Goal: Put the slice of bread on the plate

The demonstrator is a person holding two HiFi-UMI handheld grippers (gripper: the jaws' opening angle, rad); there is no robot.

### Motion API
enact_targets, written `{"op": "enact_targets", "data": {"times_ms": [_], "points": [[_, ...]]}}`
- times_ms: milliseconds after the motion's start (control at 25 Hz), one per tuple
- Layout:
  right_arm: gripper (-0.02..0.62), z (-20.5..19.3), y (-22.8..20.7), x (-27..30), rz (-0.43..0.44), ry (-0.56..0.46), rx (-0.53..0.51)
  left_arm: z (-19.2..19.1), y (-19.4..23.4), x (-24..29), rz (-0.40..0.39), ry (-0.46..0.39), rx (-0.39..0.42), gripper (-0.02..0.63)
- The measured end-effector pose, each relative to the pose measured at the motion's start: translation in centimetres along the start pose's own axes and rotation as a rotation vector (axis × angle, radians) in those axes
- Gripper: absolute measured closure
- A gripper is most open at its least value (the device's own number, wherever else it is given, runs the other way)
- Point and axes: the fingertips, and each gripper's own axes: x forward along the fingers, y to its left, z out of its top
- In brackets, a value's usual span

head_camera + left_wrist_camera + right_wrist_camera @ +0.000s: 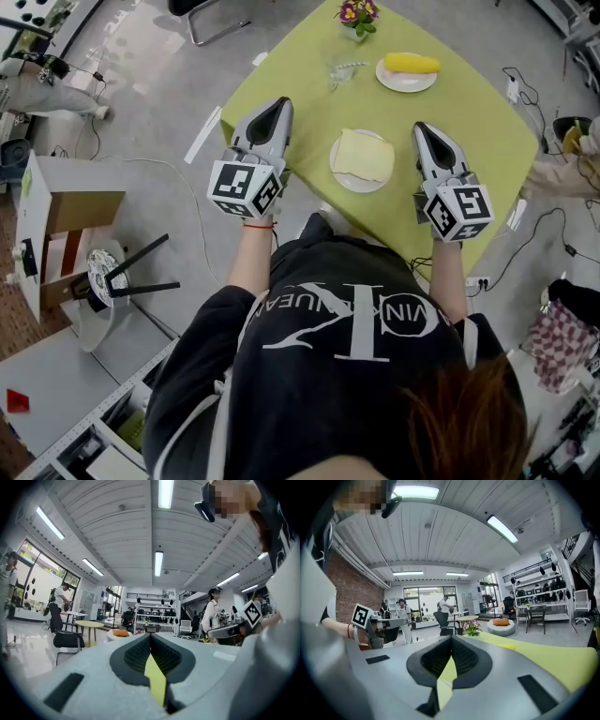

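Nearest to me is the person in a dark printed top [337, 347], arms stretched forward, one tool in each fist. The left hand-held gripper [279, 105] hangs over the near left edge of the green tabletop [469, 103]. Its jaws are pressed together at the tip, with nothing caught between them. The right hand-held gripper [421, 129] is level with it on the other side. Its jaws are likewise drawn tight together and carry nothing. Both point away from the person, across the tabletop.

Between the two tips, touched by neither, sits a white plate [359, 188] close to the near edge of the tabletop. The slice of bread [363, 156] lies flat on it and covers most of its middle, so that only the rim shows around it.

Farther across the tabletop stands a clear glass [339, 73]. Just beside it on the right is a second plate [394, 84], which holds a long yellow piece of food [411, 63]. At the far end is a small pot of flowers [358, 13], purple and yellow, well apart from the bread.
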Motion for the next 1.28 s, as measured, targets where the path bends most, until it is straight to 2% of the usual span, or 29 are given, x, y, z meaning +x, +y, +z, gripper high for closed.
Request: {"op": "enact_targets", "data": {"times_ms": [720, 1280], "points": [[0.595, 1.9, 0.4, 1.3, -0.002, -0.084, -0.024, 1.2, 1.9, -1.3, 0.055, -0.025, 0.022, 0.595], [0.595, 2.2, 0.2, 1.3, -0.020, -0.111, -0.015, 1.4, 2.4, -1.6, 0.056, -0.022, 0.036, 0.595]]}}
